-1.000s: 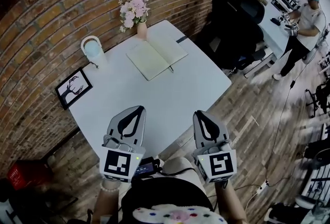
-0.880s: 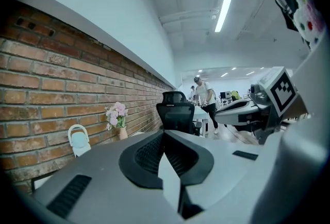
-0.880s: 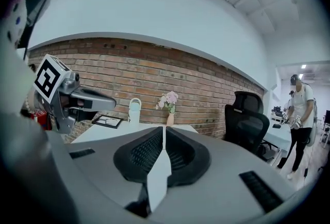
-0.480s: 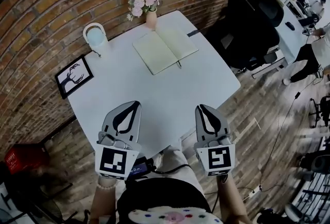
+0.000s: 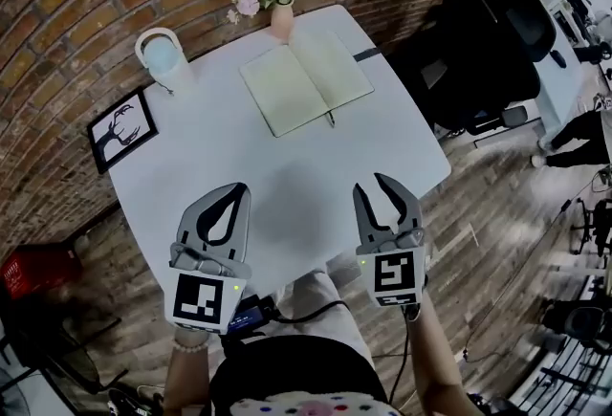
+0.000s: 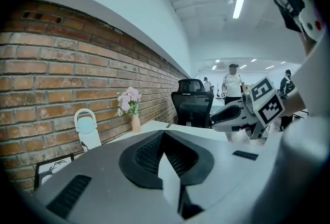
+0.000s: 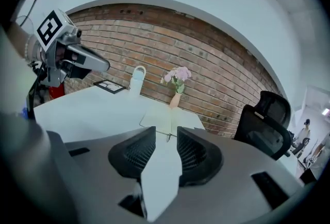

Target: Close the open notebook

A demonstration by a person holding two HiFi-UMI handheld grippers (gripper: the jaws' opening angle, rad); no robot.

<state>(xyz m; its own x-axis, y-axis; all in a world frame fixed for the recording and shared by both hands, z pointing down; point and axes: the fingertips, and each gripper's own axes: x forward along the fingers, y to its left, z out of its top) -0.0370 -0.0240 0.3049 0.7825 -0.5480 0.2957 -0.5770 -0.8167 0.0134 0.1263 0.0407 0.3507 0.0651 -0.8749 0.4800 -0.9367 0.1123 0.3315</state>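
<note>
Setting: white table (image 5: 287, 180) against a brick wall.
Notebook (image 5: 306, 84): lies open at the far side, well apart from both grippers.
Left gripper (image 5: 241, 186): jaws together, empty.
Right gripper (image 5: 372, 186): jaws have just been opening, nothing between them.
Progress: seemingly not started; reaching and closing remain.

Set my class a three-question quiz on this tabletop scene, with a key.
1. True or false: the notebook lies closed.
2. Which claw has its jaws apart, the left claw or the right claw?
3. What stands just beyond the notebook, by the brick wall?
Key: 1. False, it lies open. 2. The right claw; its jaws have just been opening, nothing between them. 3. A vase of flowers.
</note>
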